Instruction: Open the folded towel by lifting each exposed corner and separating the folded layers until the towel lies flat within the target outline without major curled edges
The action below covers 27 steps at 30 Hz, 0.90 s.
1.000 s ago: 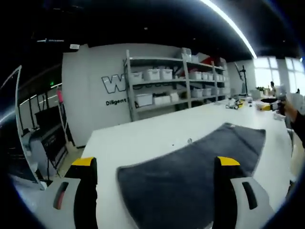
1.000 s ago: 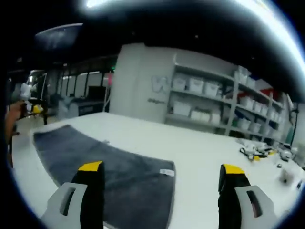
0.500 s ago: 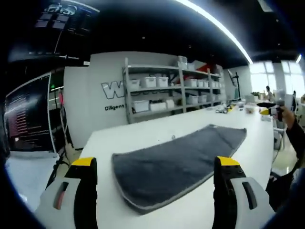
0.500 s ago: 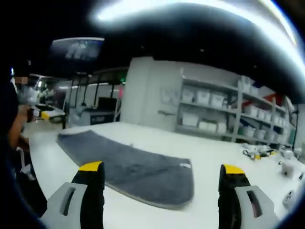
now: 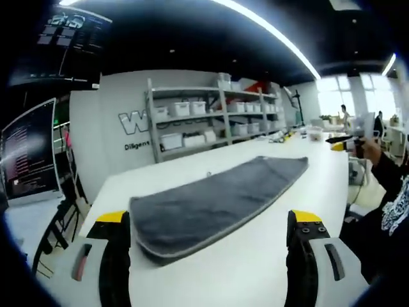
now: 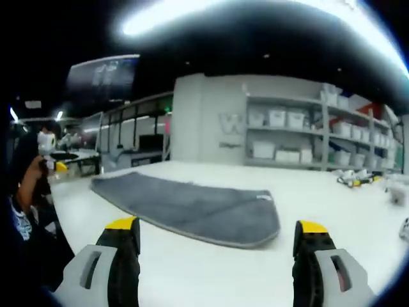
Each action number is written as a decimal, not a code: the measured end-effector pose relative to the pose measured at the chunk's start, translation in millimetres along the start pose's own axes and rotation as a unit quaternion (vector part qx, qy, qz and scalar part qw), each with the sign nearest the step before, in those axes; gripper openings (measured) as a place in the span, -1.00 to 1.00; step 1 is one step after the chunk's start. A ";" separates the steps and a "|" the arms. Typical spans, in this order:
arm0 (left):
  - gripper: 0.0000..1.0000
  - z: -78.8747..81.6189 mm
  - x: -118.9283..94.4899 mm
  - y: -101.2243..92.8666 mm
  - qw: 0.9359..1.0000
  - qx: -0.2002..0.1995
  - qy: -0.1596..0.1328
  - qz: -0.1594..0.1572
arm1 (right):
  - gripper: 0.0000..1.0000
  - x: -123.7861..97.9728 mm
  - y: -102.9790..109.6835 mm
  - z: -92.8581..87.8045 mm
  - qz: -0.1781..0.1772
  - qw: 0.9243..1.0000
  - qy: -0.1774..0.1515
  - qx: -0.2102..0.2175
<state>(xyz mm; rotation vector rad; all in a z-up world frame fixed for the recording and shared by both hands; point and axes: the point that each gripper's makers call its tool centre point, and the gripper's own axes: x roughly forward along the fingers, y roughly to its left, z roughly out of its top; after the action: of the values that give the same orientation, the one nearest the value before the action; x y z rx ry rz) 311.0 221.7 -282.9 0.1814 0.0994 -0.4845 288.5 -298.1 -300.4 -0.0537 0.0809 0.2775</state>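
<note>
A dark grey towel [image 5: 211,201] lies spread out long and flat on the white table [image 5: 255,256], reaching from near my left gripper toward the far right. In the right gripper view the same towel [image 6: 192,208] stretches from the left toward the middle, with a small white label [image 6: 264,197] at its near corner. My left gripper [image 5: 208,268] is open, held back from the towel's near end, with nothing between its yellow-tipped jaws. My right gripper [image 6: 217,268] is open too, short of the towel's edge. At the far right of the left gripper view the other gripper [image 5: 348,142] shows in a hand.
Grey shelving [image 5: 211,118] with white bins stands behind the table against a white wall. Small items [image 6: 354,180] lie on the far right of the table. A person's dark sleeve [image 5: 383,185] is at the right of the left gripper view. A chair [image 5: 61,217] stands beyond the table's left end.
Both grippers have pulled back and dropped lower, so the towel looks farther away and flatter. The towel itself lies as before.
</note>
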 end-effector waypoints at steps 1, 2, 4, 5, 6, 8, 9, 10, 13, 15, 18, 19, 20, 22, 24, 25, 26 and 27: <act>1.00 1.5 -1.6 0.8 1.000 -0.003 -0.003 0.002 | 1.00 -2.6 0.2 4.9 0.000 1.000 -0.007 0.002; 1.00 2.5 -2.8 0.6 1.000 -0.006 -0.006 0.001 | 1.00 -4.1 1.6 7.7 0.002 1.000 -0.010 0.004; 1.00 3.3 -4.3 0.9 1.000 -0.010 -0.010 0.002 | 1.00 -4.2 4.4 10.5 0.004 1.000 -0.009 0.006; 1.00 4.0 -4.8 1.4 1.000 -0.010 -0.012 0.003 | 1.00 -4.0 4.7 11.2 0.004 1.000 -0.009 0.005; 1.00 5.3 -5.2 2.2 1.000 -0.007 -0.013 0.004 | 1.00 -3.2 4.9 13.7 0.000 1.000 -0.010 0.003; 1.00 12.1 -5.3 6.9 1.000 0.003 -0.014 0.006 | 1.00 -0.4 3.9 16.7 -0.002 1.000 -0.008 0.003; 1.00 17.6 -3.6 11.0 1.000 0.005 -0.014 0.006 | 1.00 2.4 3.0 18.9 -0.003 1.000 -0.008 0.004; 1.00 24.9 -1.5 15.1 1.000 0.001 -0.018 0.006 | 1.00 6.0 2.0 22.2 -0.004 1.000 -0.008 0.006; 1.00 45.4 4.8 17.0 1.000 0.000 -0.030 0.004 | 1.00 17.2 2.8 35.8 -0.005 1.000 -0.017 0.005; 1.00 54.4 7.7 10.5 0.999 0.012 -0.038 -0.002 | 1.00 20.9 9.6 45.9 0.001 1.000 -0.031 0.003; 1.00 50.6 11.3 -1.3 0.999 0.011 -0.038 -0.022 | 1.00 25.8 16.1 43.5 0.008 1.000 -0.028 0.004; 1.00 45.9 12.9 -3.9 0.999 0.011 -0.032 -0.028 | 1.00 27.5 17.0 39.1 0.008 1.000 -0.020 0.003; 1.00 42.2 13.9 -6.4 0.999 0.014 -0.028 -0.031 | 1.00 29.1 17.6 35.3 0.008 1.000 -0.015 0.003; 1.00 36.7 14.1 -7.8 0.999 0.017 -0.023 -0.032 | 1.00 29.2 19.9 29.9 0.010 1.000 -0.008 0.004; 1.00 32.9 12.5 -8.0 0.999 0.015 -0.021 -0.029 | 1.00 26.5 25.1 28.6 0.016 1.000 -0.010 0.007; 1.00 30.2 11.3 -8.7 0.999 0.012 -0.020 -0.030 | 1.00 25.8 27.1 28.1 0.018 1.000 -0.010 0.008; 1.00 26.4 9.4 -10.4 0.999 0.008 -0.017 -0.030 | 1.00 24.3 30.7 26.5 0.022 1.000 -0.009 0.009; 1.00 23.6 7.6 -11.5 0.999 0.007 -0.015 -0.030 | 1.00 23.1 33.8 25.1 0.026 1.000 -0.007 0.008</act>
<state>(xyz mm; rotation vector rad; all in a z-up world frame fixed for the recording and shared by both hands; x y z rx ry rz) 313.5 203.6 -262.5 0.1850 0.0720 -0.5478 303.1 -257.8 -278.8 -0.0343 0.0706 0.3297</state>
